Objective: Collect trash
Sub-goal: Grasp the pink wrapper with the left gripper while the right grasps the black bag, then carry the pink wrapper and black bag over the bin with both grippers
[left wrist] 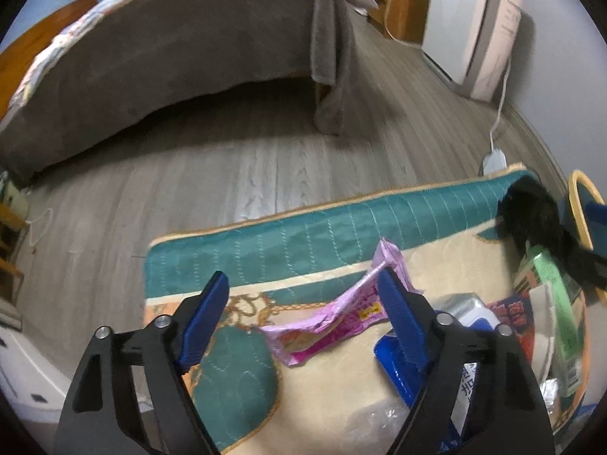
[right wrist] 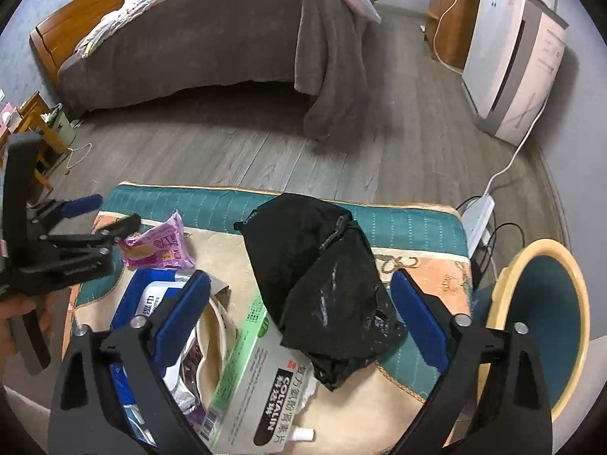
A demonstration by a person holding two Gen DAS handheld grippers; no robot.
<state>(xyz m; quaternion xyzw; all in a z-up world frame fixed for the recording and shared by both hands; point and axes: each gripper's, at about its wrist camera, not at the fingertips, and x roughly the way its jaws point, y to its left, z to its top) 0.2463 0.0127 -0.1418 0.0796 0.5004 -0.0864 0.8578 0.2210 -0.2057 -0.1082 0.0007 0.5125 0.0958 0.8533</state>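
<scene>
Trash lies on a teal and cream quilted pad (left wrist: 341,227). A pink wrapper (left wrist: 334,318) lies between the open jaws of my left gripper (left wrist: 303,299), just ahead of the fingertips. My right gripper (right wrist: 299,299) is open over a black plastic bag (right wrist: 322,265), which also shows in the left wrist view (left wrist: 538,220). A white and green box (right wrist: 258,390), a blue wipes pack (right wrist: 151,303) and a foil pouch (right wrist: 189,371) lie under and left of it. The left gripper (right wrist: 110,212) and the pink wrapper (right wrist: 159,246) show in the right wrist view.
A bed with a grey blanket (right wrist: 227,38) stands across the wood floor (left wrist: 189,189). A white appliance (right wrist: 519,60) and power strip (right wrist: 478,216) are at right. A round teal-seated stool (right wrist: 546,314) stands beside the pad. A wooden cabinet (right wrist: 451,26) is far right.
</scene>
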